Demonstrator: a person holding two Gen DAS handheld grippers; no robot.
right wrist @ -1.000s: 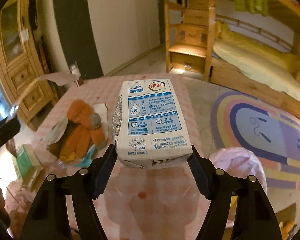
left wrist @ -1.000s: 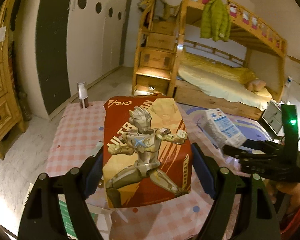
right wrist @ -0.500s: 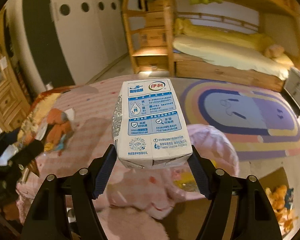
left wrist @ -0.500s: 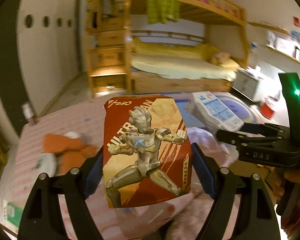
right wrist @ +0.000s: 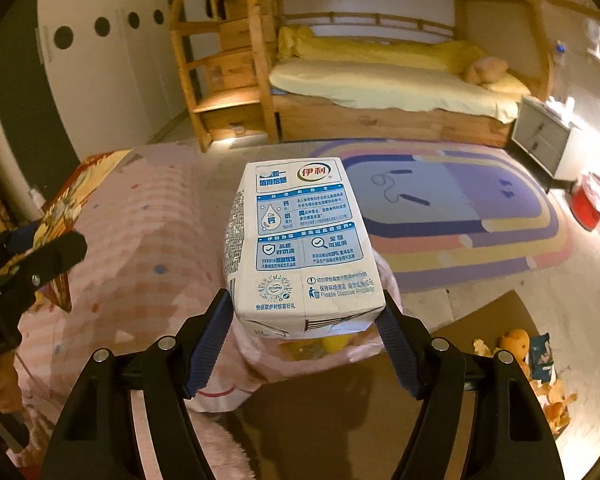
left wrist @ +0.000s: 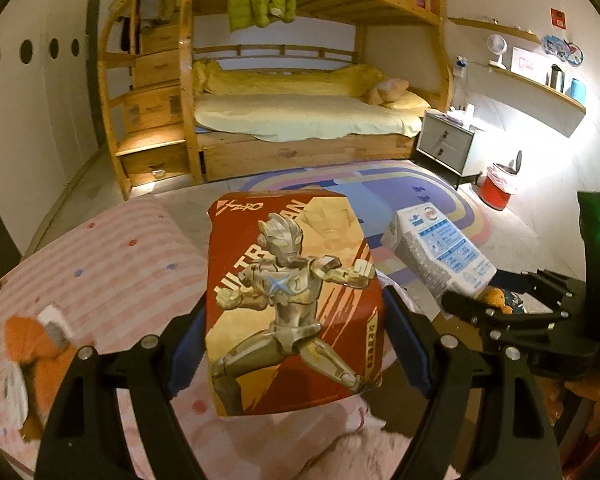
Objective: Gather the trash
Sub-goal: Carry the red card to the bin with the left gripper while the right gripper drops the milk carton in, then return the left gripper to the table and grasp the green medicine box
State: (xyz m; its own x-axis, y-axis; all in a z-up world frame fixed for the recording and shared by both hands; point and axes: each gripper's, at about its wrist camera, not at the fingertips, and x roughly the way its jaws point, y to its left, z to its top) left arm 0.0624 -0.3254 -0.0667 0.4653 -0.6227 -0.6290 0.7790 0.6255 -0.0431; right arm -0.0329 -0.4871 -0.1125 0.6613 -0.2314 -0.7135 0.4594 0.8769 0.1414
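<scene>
- Left gripper (left wrist: 294,344): clamped wide on red robot-figure box (left wrist: 290,300), above pink tablecloth (left wrist: 112,264).
- Right gripper (right wrist: 306,334): clamped wide on white milk carton (right wrist: 300,248), over pink trash bag (right wrist: 260,360).

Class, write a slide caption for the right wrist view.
Right hand-held gripper grips a milk carton above a pink-lined bin.

Right gripper (right wrist: 305,340) grips a white-blue milk carton (right wrist: 300,248) between its blue pads, carton upright. Landmark: carton. Directly below it, a pink bag (right wrist: 256,364), yellow scraps visible inside. Left of carton, a pink checked tablecloth (right wrist: 148,232). Far left, left gripper (right wrist: 32,260) holding a red box (right wrist: 66,208). Lower right of carton, orange peels (right wrist: 532,368) on cardboard. Behind carton, purple rug (right wrist: 460,200) and bunk bed (right wrist: 380,80).
</scene>
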